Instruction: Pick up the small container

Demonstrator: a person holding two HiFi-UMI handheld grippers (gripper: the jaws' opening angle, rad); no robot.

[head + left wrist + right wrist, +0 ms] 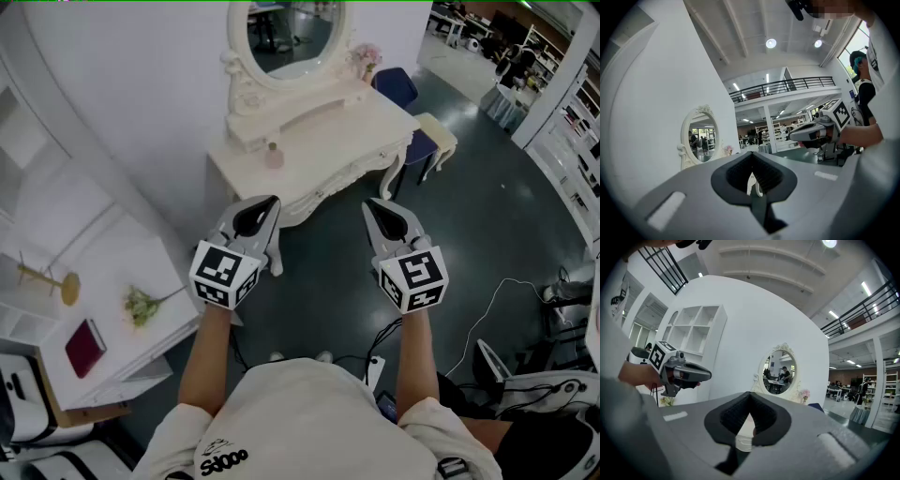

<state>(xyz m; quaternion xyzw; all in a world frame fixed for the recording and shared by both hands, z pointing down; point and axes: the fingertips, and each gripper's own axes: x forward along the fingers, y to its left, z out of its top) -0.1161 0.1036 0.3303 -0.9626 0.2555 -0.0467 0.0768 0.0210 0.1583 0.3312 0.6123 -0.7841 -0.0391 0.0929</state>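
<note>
The small pink container [274, 155] stands upright on the counter [366, 127], straight ahead of the left gripper [266, 204], which is nearer to it. The right gripper [375, 208] sits further off to the side. The jaws of both are closed and empty.

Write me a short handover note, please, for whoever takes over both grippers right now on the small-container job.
Left gripper: shut, empty, held in the air short of the dressing table.
Right gripper: shut, empty, level with the left one.
Small container: pinkish, upright on the white table, toward its left end, below the oval mirror.
Done: nothing yet; the container is untouched.
Left: move in to the table, open a gripper (the left looks better lined up), close on the container and lift it.
</note>
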